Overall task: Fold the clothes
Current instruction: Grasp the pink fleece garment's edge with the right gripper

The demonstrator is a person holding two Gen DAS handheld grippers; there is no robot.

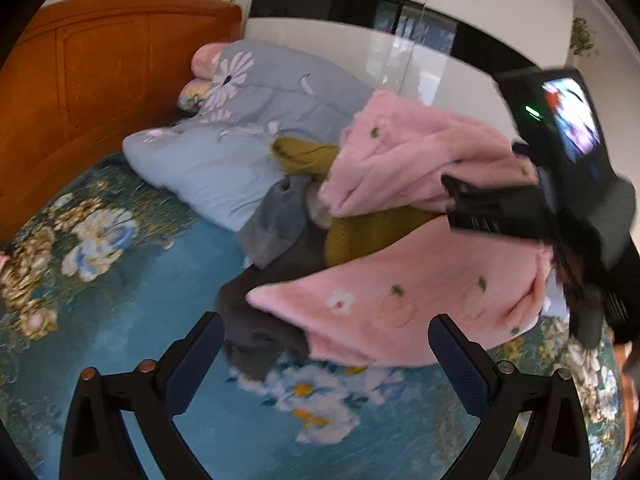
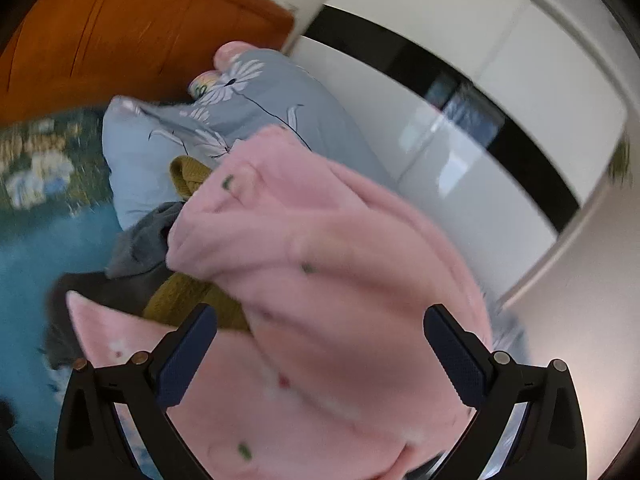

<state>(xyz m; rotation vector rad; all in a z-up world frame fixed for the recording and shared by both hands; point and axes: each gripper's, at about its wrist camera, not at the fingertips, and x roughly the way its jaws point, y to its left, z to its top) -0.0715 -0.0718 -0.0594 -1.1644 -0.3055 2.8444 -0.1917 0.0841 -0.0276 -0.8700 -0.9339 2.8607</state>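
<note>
A bed (image 1: 132, 304) with a blue floral sheet fills the room's foreground, against an orange wooden headboard (image 1: 92, 64) and a glossy white wardrobe (image 1: 420, 60). A pink fleece garment (image 1: 400, 304) lies heaped on other clothes beside a grey-blue quilt (image 1: 256, 120), its long axis running left-right. The left gripper (image 1: 324, 364) hovers open, empty. The right gripper (image 2: 320, 356) gapes wide over blurred pink fabric; contact is unclear.
</note>
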